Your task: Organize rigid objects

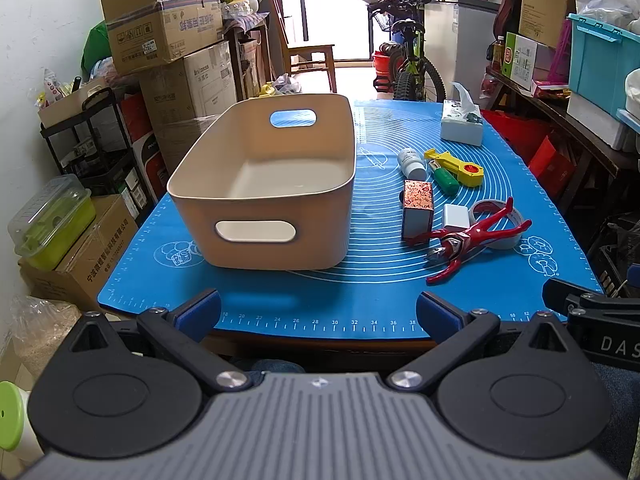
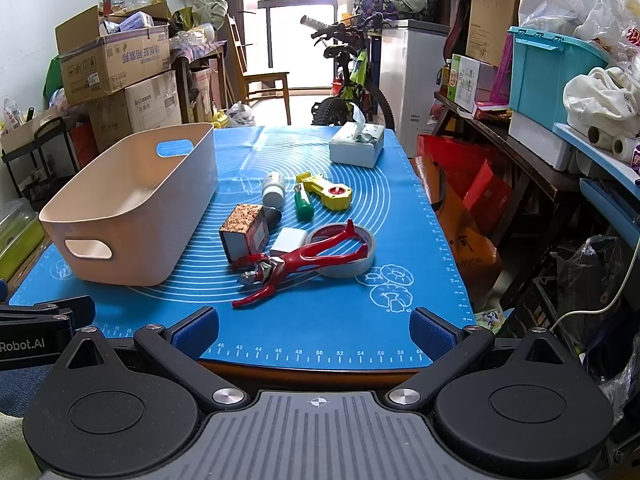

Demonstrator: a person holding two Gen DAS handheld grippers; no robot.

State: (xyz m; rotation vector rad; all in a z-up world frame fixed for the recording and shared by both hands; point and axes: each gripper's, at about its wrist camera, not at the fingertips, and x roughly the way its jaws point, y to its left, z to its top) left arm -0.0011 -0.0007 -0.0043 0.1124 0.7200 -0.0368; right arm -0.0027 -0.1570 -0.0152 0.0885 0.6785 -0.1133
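Note:
An empty beige bin (image 1: 264, 200) (image 2: 132, 216) stands on the left of the blue mat (image 1: 360, 292). Right of it lie a red toy figure (image 1: 468, 240) (image 2: 296, 264), a tape roll (image 2: 348, 256), a small patterned box (image 1: 418, 208) (image 2: 244, 232), a white cube (image 1: 456, 216), a white bottle (image 1: 412, 162) (image 2: 274, 192), a green-handled tool (image 1: 444, 178) (image 2: 303, 202) and a yellow tool (image 1: 460, 164) (image 2: 326, 190). My left gripper (image 1: 318, 314) is open and empty at the near table edge, before the bin. My right gripper (image 2: 314, 330) is open and empty, near the toy figure.
A tissue box (image 1: 462, 122) (image 2: 356, 144) stands at the far right of the mat. Stacked cardboard boxes (image 1: 168, 40) crowd the left, shelves with a teal tub (image 2: 556, 76) the right, and a bicycle (image 2: 352, 84) stands behind the table.

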